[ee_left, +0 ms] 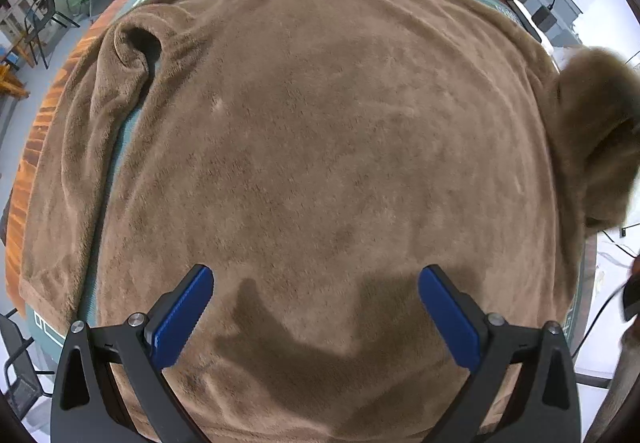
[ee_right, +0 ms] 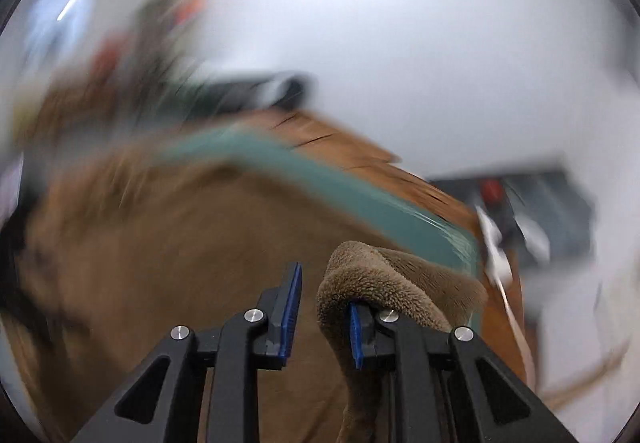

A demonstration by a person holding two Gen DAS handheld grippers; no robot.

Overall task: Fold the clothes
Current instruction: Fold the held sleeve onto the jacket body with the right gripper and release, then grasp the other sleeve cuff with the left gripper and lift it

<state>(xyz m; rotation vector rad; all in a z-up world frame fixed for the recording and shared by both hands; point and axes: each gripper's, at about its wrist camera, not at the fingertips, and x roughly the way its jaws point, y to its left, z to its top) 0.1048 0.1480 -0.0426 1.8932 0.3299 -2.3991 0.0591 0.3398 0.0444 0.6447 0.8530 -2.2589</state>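
Your left gripper (ee_left: 316,317) hangs over the near part of the brown fleece garment (ee_left: 320,147), jaws wide apart, blue pads (ee_left: 182,317) clear of the cloth, holding nothing. Its shadow falls on the pile just below.

The garment lies spread flat across a teal mat (ee_left: 120,147) on a wooden table (ee_left: 36,147). One sleeve (ee_left: 76,163) runs down the left side, folded alongside the body, with a strip of mat showing between. A rolled opening sits at the far left, near the shoulder.

At the right edge a bunch of the fleece (ee_left: 596,131) is lifted off the table, blurred.

Your right gripper (ee_right: 322,319): jaws part way open, not pressed together. A fold of the fleece (ee_right: 384,279) drapes over the right finger and hangs down its inner side; the left pad (ee_right: 291,313) stands clear of it. The right wrist view is heavily motion-blurred, so background detail is unreadable. Mat edge (ee_right: 360,199) and table (ee_right: 352,147) lie beyond.

Cables and dark boxes (ee_left: 540,9) sit at the far right.
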